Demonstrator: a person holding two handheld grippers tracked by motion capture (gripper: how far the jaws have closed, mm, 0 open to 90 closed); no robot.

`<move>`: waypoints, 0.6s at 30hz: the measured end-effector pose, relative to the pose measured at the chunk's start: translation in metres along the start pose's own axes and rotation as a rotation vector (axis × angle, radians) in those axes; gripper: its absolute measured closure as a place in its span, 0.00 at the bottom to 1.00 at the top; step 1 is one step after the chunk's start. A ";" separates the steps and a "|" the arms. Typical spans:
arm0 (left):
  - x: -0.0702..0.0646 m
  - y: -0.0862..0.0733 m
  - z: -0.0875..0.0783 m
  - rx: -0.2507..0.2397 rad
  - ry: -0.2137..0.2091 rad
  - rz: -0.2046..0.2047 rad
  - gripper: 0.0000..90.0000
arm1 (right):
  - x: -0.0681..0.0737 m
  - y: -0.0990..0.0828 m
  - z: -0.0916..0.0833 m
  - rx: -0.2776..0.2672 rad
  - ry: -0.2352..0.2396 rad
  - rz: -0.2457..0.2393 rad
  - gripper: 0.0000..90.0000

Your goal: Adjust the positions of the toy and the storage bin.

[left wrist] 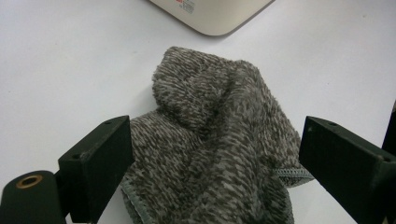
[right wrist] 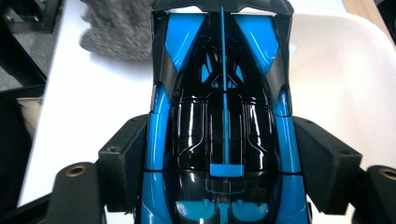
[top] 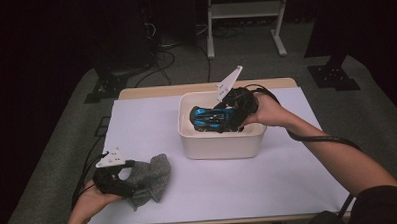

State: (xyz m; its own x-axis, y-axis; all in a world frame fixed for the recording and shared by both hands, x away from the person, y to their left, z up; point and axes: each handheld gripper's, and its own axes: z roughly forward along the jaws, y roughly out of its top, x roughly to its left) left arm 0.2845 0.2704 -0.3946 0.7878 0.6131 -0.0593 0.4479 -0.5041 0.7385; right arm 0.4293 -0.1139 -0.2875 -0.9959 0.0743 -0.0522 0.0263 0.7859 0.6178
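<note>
My right gripper [top: 225,116] pinches the blue toy car [right wrist: 223,121] across its flanks, holding it just above the open white bin [top: 222,146]. My left gripper [left wrist: 215,163] rests with jaws spread either side of the grey cloth [left wrist: 219,135] on the table [top: 288,174]. I judge the car should go down level, clear of the rim, before I release.

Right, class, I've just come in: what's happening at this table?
A person holds a gripper in each hand. The right gripper grips a blue and black toy car by its sides over the white tub. The left gripper rests open around a grey cloth on the white table.
</note>
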 end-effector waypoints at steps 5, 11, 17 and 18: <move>0.000 0.000 0.000 0.001 0.001 -0.001 0.10 | -0.009 -0.006 0.008 0.010 0.006 0.014 0.28; 0.002 0.000 -0.002 -0.007 0.006 -0.002 0.10 | -0.018 -0.011 0.021 0.035 0.014 0.026 0.28; 0.003 0.000 -0.003 -0.010 0.006 -0.003 0.10 | -0.024 -0.012 0.034 0.056 0.020 0.026 0.28; 0.003 0.000 -0.003 -0.010 0.007 -0.004 0.10 | -0.024 -0.012 0.036 0.061 0.021 0.028 0.28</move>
State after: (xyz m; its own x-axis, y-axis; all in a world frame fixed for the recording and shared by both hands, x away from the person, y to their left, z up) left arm 0.2860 0.2739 -0.3929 0.7834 0.6188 -0.0576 0.4464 -0.4958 0.7449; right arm 0.4564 -0.1030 -0.3216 -0.9963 0.0838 -0.0187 0.0583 0.8200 0.5694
